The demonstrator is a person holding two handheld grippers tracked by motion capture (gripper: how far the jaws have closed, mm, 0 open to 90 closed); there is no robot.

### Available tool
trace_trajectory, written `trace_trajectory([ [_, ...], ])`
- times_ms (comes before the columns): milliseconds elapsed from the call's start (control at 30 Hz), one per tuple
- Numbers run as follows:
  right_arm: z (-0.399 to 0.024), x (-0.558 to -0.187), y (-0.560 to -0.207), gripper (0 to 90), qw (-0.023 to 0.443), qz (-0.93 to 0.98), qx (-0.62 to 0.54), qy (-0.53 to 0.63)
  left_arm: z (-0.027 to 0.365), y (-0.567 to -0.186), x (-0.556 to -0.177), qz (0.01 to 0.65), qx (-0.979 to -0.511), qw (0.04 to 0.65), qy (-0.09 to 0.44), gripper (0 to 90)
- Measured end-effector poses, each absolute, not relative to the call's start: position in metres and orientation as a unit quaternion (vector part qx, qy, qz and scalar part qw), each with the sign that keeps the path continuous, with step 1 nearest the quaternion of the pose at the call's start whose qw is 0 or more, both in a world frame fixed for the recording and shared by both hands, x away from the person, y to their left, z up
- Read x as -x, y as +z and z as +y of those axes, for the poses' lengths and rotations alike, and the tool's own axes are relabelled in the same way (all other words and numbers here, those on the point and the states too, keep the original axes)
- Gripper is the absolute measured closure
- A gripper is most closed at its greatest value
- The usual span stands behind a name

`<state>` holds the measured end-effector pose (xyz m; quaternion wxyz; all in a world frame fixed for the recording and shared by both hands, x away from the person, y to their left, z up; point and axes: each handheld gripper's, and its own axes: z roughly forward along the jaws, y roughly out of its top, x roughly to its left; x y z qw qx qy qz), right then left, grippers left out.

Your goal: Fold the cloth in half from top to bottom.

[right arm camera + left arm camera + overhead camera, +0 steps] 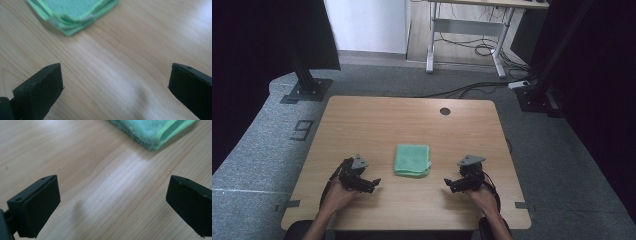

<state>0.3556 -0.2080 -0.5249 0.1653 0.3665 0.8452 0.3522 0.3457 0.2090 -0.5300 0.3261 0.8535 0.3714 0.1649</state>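
A folded green cloth [412, 160] lies flat on the wooden table [377, 120], between my two grippers. Its corner shows at the top of the left gripper view [152, 131] and its stacked layers at the top of the right gripper view [75, 12]. My left gripper [373, 183] sits left of the cloth, jaws wide apart over bare wood, nothing between them [112, 205]. My right gripper [449, 184] sits right of the cloth, apart from it, jaws also wide open and empty [115, 87].
A round cable hole [445, 111] sits near the table's far edge. Black frame posts on base plates [304, 90] stand on the grey floor at both far corners. A desk frame and cables [472, 47] lie beyond.
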Motion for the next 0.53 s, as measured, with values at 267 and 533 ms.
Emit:
trace_trajectory([
  [267, -0.222, -0.352, -0.547, 0.0, 0.165, 0.844, -0.386, 0.334, 0.209, -0.543, -0.345, 0.373, -0.857, 0.318, 0.157, 0.0],
  [533, -0.226, -0.352, -0.557, 0.0, 0.163, 0.834, -0.395, 0.35, 0.21, -0.549, -0.345, 0.382, -0.854, 0.322, 0.141, 0.0],
])
